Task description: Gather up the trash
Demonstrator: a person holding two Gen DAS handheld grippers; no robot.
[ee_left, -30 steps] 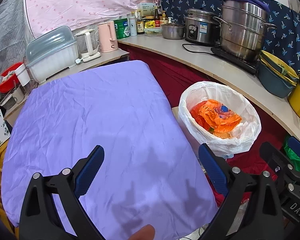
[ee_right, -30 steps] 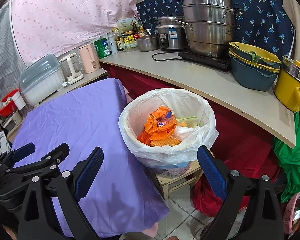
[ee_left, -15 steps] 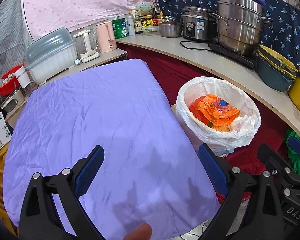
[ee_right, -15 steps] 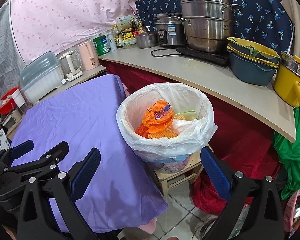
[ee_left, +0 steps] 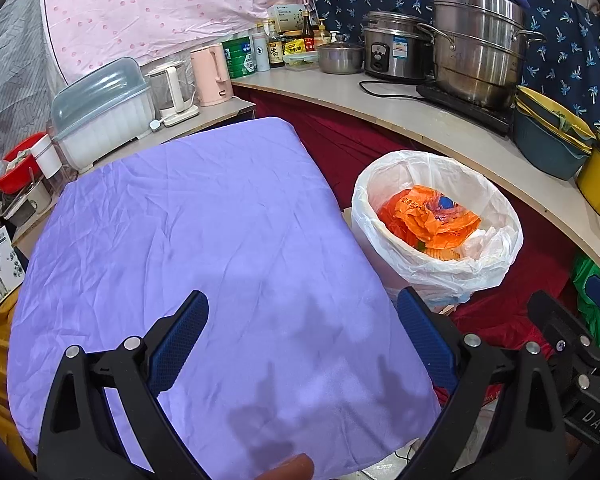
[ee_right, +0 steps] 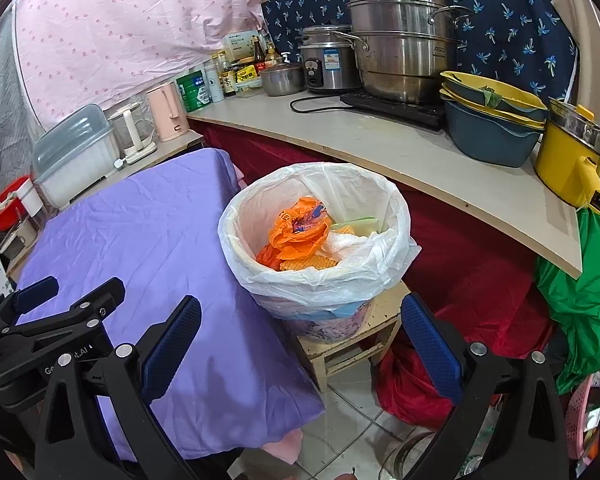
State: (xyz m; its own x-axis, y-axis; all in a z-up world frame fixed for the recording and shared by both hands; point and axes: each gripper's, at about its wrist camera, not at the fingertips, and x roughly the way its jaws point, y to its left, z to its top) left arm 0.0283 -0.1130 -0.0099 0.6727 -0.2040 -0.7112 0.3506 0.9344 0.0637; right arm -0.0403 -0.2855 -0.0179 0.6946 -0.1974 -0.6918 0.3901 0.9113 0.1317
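1. We hold the left hand-held gripper [ee_left: 302, 334] above the near edge of the purple cloth [ee_left: 204, 248], its 2 blue pads spread wide with nothing between them.
2. We hold the right hand-held gripper [ee_right: 300, 338] to the right of it, aimed at the bin; it is also spread wide and empty.
3. The trash bin [ee_right: 320, 276], lined with a white bag, stands on a small wooden stool [ee_right: 344, 348] just beside the right edge of the purple cloth, between that cloth and the curved counter [ee_right: 420, 160].
4. Inside the bin we see an orange plastic bag [ee_right: 300, 232] on top, with something white, a pale green piece and a yellow ridged piece beside it. The pile sits below the rim.
5. We judge the collecting to be largely done: trash is already in the bin, and the purple cloth shows no loose item in either view.
6. What is left, as far as we can tell, is little. The counter carries pots, bowls, bottles and kettles, none of which looks like trash. The floor at the near right is cluttered, but we cannot tell whether anything there is meant for the bin.
7. If no further piece turns up, we think the remaining step would be to draw back from the bin, or perhaps to gather the white liner.
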